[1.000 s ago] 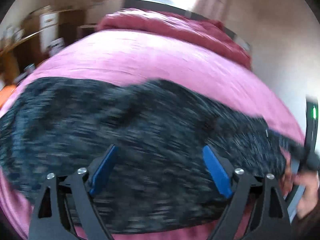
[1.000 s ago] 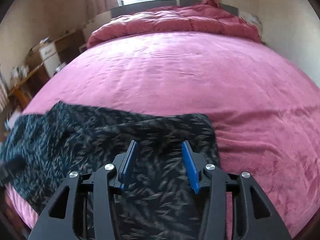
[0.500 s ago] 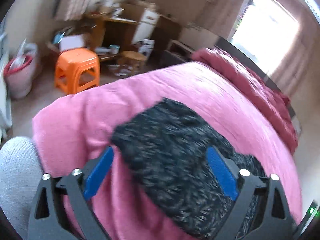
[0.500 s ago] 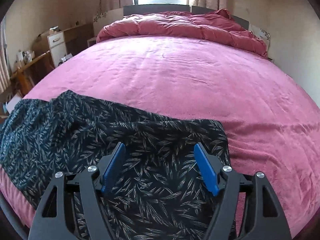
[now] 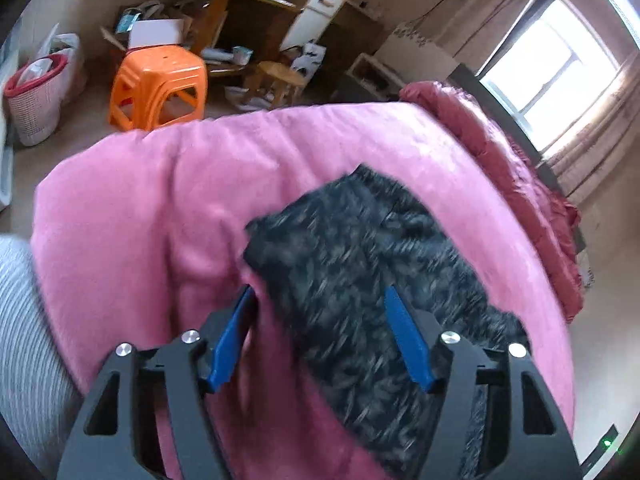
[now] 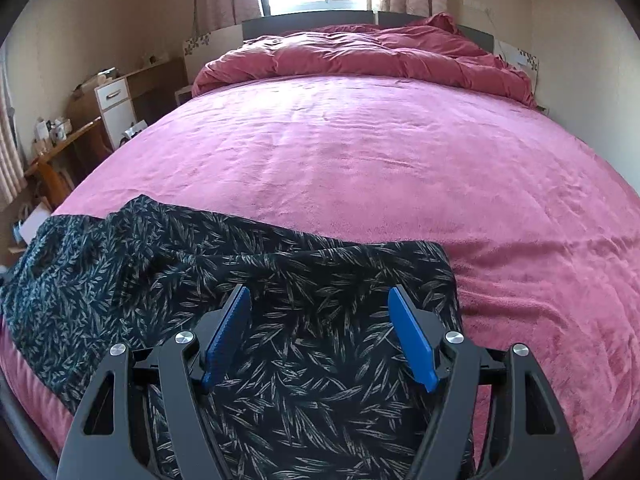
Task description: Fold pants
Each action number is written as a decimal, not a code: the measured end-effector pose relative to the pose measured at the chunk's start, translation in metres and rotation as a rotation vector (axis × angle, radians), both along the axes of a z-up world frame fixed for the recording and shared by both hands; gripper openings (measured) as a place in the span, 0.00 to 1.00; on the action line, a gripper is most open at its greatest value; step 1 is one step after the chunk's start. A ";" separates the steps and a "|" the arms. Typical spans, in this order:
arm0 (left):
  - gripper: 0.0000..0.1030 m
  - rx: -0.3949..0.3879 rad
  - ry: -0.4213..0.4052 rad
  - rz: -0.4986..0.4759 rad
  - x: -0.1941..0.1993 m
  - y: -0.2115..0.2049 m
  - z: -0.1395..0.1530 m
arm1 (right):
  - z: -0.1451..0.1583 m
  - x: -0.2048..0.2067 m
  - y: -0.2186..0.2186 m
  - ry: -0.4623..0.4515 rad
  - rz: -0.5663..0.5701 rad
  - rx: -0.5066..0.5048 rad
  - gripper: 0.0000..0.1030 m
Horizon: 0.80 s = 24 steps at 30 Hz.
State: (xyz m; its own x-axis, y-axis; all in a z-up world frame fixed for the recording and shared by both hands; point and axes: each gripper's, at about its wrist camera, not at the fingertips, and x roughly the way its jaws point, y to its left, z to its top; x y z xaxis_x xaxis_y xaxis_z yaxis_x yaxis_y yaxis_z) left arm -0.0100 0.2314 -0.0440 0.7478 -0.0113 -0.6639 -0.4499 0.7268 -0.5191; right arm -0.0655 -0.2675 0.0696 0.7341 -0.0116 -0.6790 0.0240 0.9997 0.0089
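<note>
Dark pants with a pale leaf print (image 6: 248, 280) lie on the pink bedspread (image 6: 380, 160) near the bed's front edge, partly folded, with a straight edge on the right. They also show in the left wrist view (image 5: 360, 264), blurred. My right gripper (image 6: 318, 334) is open and empty above the right part of the pants. My left gripper (image 5: 320, 334) is open and empty over the pants' left end, near the bed's corner.
A crumpled red duvet (image 6: 360, 52) lies at the head of the bed below the window. Beside the bed stand an orange stool (image 5: 160, 84), a small wooden stool (image 5: 280, 80), a laundry basket (image 5: 34, 92) and cluttered desks (image 5: 256, 12).
My left gripper has swung left from over the middle of the pants to their left end. My right gripper has opened wider and drawn back a little.
</note>
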 end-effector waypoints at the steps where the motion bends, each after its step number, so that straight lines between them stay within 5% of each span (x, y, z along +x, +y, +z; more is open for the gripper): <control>1: 0.59 -0.002 0.002 -0.003 0.007 0.004 0.000 | 0.000 0.000 -0.001 0.001 0.000 0.001 0.68; 4: 0.58 -0.054 0.024 -0.023 0.025 0.013 -0.011 | 0.000 0.001 -0.001 0.002 0.001 -0.002 0.68; 7: 0.45 -0.057 0.035 -0.018 0.033 0.016 -0.018 | -0.001 0.002 -0.004 0.004 0.002 -0.007 0.68; 13: 0.20 0.037 0.029 -0.052 0.033 0.003 -0.003 | 0.000 0.003 -0.008 0.003 -0.002 0.012 0.68; 24: 0.18 0.020 -0.139 -0.107 0.016 -0.030 0.059 | 0.000 0.006 -0.028 0.008 -0.030 0.141 0.68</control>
State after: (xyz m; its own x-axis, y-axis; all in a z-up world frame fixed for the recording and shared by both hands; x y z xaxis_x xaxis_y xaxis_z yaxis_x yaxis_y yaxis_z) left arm 0.0063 0.2011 0.0147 0.8276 -0.0830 -0.5551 -0.2947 0.7775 -0.5556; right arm -0.0595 -0.2954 0.0699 0.7292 0.0624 -0.6814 0.0546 0.9874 0.1488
